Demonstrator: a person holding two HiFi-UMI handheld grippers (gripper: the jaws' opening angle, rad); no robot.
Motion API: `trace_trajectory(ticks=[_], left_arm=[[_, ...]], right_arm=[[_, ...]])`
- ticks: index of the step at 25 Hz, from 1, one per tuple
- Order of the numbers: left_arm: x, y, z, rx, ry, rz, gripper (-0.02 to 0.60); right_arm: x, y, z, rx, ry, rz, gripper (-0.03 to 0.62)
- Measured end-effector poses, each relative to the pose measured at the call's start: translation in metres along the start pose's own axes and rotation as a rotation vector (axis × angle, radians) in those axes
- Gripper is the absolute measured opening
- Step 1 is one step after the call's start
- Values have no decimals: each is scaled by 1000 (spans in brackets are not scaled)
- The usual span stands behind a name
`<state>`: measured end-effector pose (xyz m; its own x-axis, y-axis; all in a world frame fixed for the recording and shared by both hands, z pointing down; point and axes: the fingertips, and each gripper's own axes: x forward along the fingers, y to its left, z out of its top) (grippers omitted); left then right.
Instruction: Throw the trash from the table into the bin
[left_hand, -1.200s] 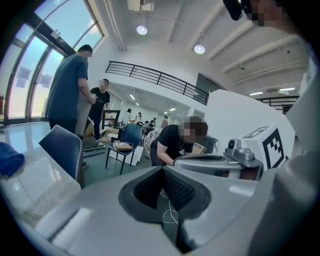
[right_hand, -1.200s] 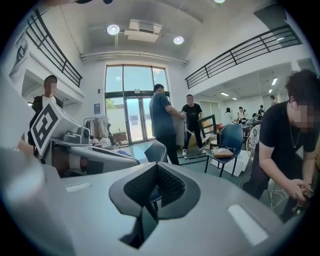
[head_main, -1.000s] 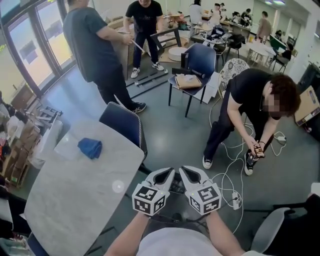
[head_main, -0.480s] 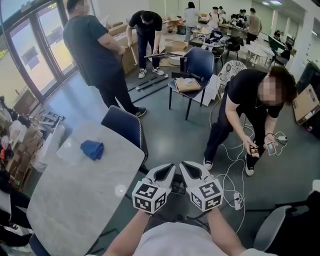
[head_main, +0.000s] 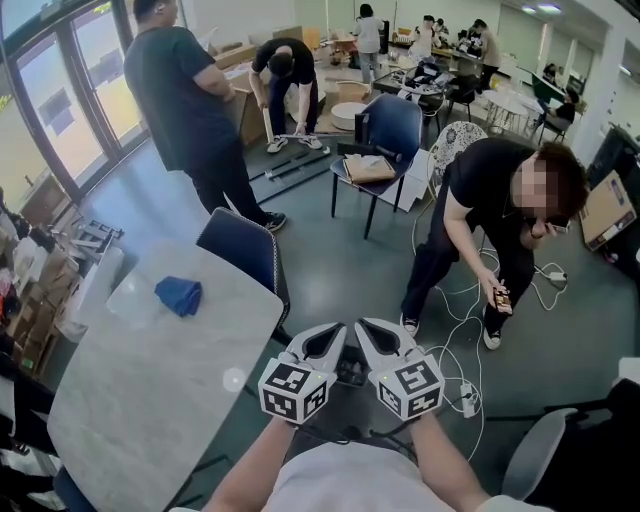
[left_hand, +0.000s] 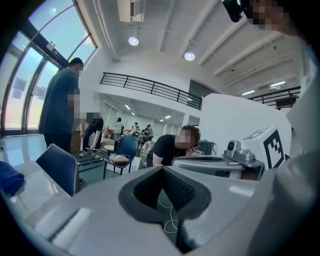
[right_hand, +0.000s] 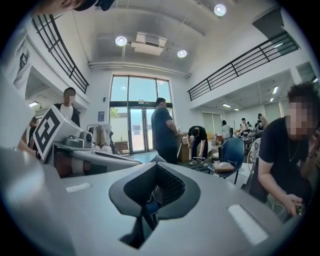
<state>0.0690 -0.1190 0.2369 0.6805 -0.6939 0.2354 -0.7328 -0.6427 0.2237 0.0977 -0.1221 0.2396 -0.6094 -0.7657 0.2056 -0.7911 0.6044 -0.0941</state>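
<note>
blue cloth (head_main: 179, 295) lies on the table (head_main: 150, 400) — left gripper (head_main: 330, 338) and right gripper (head_main: 368, 333) nearby, jaws closed on nothing.

The person in black at the back of the room (head_main: 285, 62), who stood upright a second ago, is now bent low toward the floor (head_main: 340, 250). The crouching person on my right (head_main: 480, 180) had both hands down by the shoe. One hand is now raised to the face, and only the other holds the phone (head_main: 498, 297). My left gripper (head_main: 330, 338) and right gripper (head_main: 372, 335) seem a touch higher in the head view, though that shift is slight.
</note>
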Motion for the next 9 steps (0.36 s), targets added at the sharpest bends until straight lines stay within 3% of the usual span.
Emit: trace_trajectory(ticks=[9], left_arm=[[-8,2,4,11,-18,-5,2]], right_arm=[[1,12,2,-18,-8,8,26]])
